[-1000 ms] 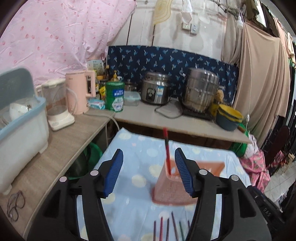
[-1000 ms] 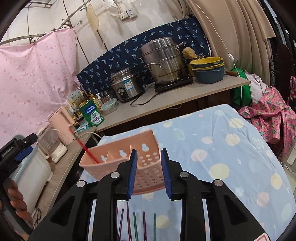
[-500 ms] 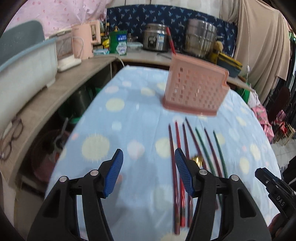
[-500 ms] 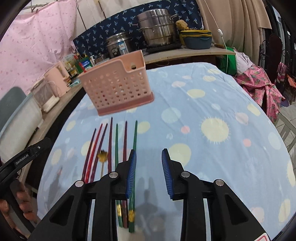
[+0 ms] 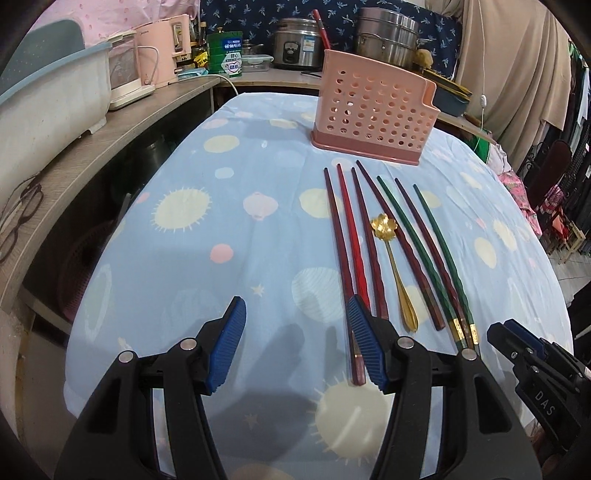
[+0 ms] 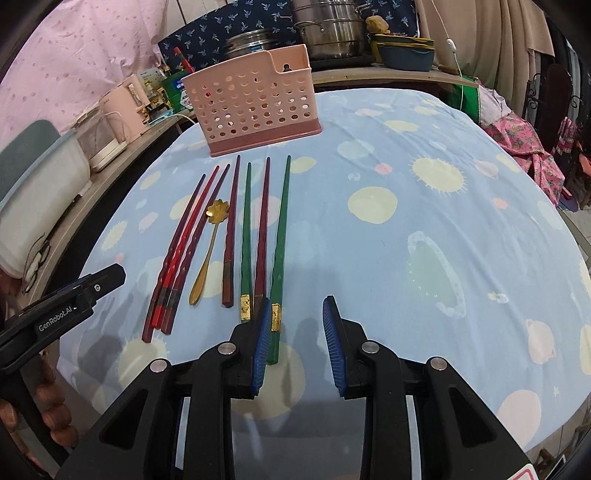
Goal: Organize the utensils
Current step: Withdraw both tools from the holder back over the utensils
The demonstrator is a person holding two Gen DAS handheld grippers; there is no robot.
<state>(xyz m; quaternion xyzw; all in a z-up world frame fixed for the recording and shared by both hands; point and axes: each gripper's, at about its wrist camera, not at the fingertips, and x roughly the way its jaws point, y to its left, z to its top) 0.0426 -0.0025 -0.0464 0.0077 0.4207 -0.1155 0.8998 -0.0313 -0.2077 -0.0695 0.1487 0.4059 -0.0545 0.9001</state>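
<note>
A pink perforated utensil holder stands at the far end of the blue dotted tablecloth, with one red chopstick standing in it. Several red, dark red and green chopsticks lie side by side in front of it, with a gold flower-shaped spoon among them. My left gripper is open and empty above the near ends of the leftmost chopsticks. My right gripper is open and empty beside the rightmost green chopstick's near end.
A wooden counter runs along the left with a white and blue bin, a pink kettle and eyeglasses. Steel pots and a cooker stand at the back. Clothes hang at the right.
Both grippers have drawn back from the holder and tilted down toward the near table edge. The holder now stands on the table, and the chopsticks and spoon have come into full view.
</note>
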